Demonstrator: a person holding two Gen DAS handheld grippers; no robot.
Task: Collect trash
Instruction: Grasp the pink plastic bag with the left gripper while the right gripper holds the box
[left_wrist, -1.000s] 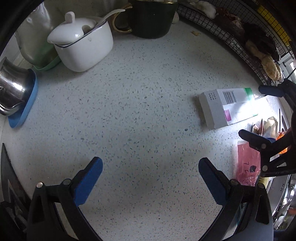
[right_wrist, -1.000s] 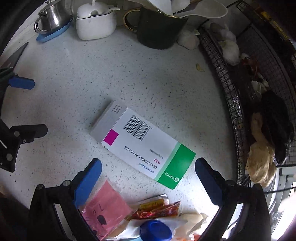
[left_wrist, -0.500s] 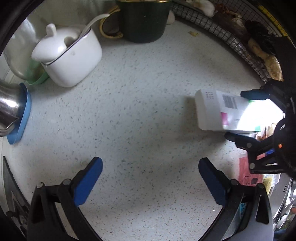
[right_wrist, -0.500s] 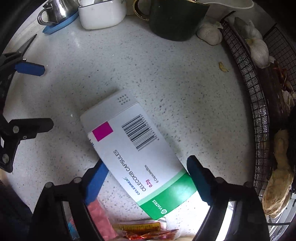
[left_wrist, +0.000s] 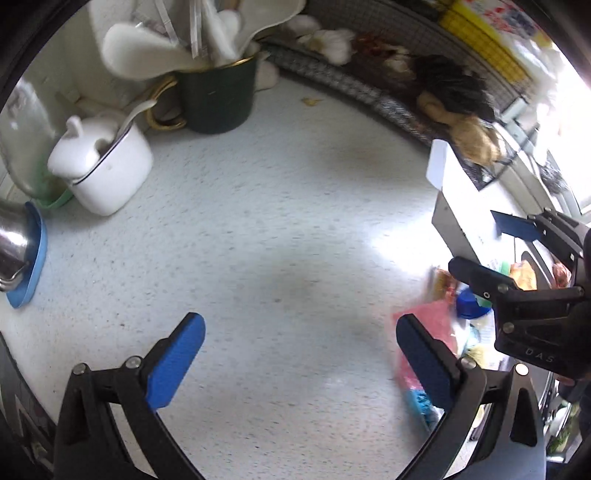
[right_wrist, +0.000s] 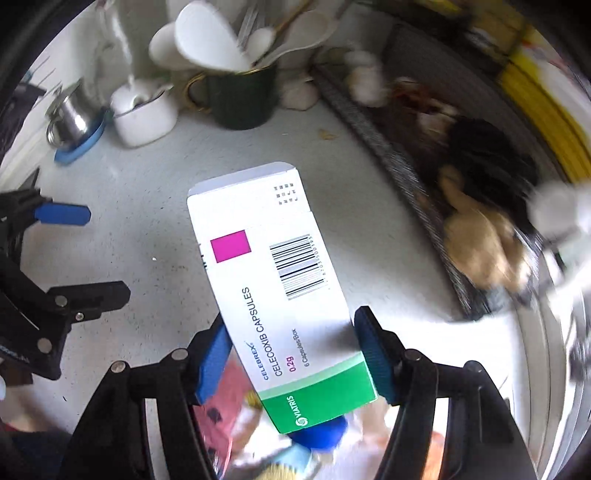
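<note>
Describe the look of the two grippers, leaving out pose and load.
Both match: the left gripper and the right gripper have black, open-frame plastic arms joined by silver screws, ending in blue ribbed pads. The right's body bears raised letters, partly legible. No cables or sleeves show.

item: white cardboard medicine box (right_wrist: 273, 280), green end band, magenta square, barcode
pose: tilted, lifted off the bench

Speckled white counter (left_wrist: 280, 229), green mug (left_wrist: 218, 99), white lidded pot (left_wrist: 107, 170)

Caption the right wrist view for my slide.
Right gripper closing on a white-and-green capsule box above the speckled countertop.
</note>
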